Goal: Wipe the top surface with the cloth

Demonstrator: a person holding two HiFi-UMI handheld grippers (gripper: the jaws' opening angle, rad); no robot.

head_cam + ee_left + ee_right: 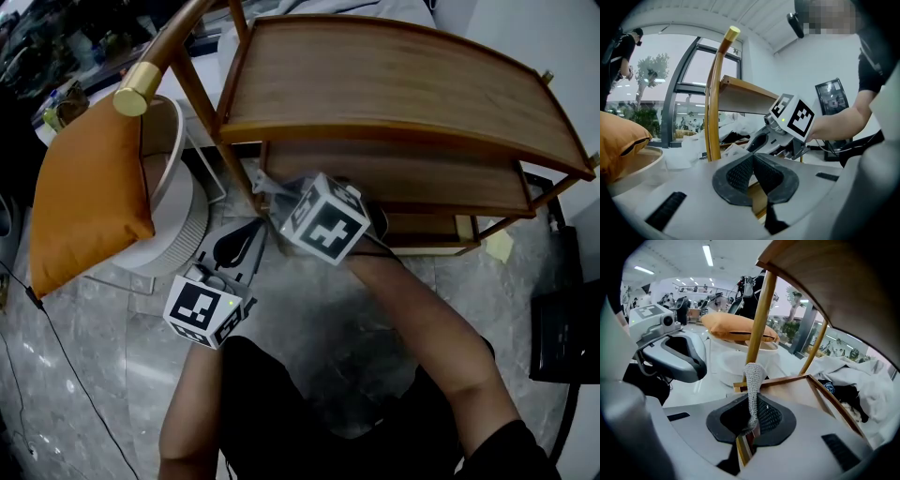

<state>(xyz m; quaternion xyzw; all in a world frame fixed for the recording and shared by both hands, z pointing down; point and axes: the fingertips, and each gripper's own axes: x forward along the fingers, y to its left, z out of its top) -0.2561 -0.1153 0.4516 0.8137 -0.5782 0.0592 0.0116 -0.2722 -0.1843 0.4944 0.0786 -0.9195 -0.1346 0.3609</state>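
The wooden shelf unit's curved top surface fills the upper head view, bare. My right gripper sits below it, at the left end of the second shelf, close to the front post. In the right gripper view that gripper is shut on a strip of grey mesh cloth, which stands up from the jaws in front of the post. My left gripper hangs lower and to the left, over the floor. Its jaws are shut with nothing between them, and it faces the right gripper.
An orange cushion lies on a white round seat left of the shelf, under a curved wooden bar with a brass cap. White fabric is piled on a lower shelf. A black box stands at right. A cable runs over the marble floor.
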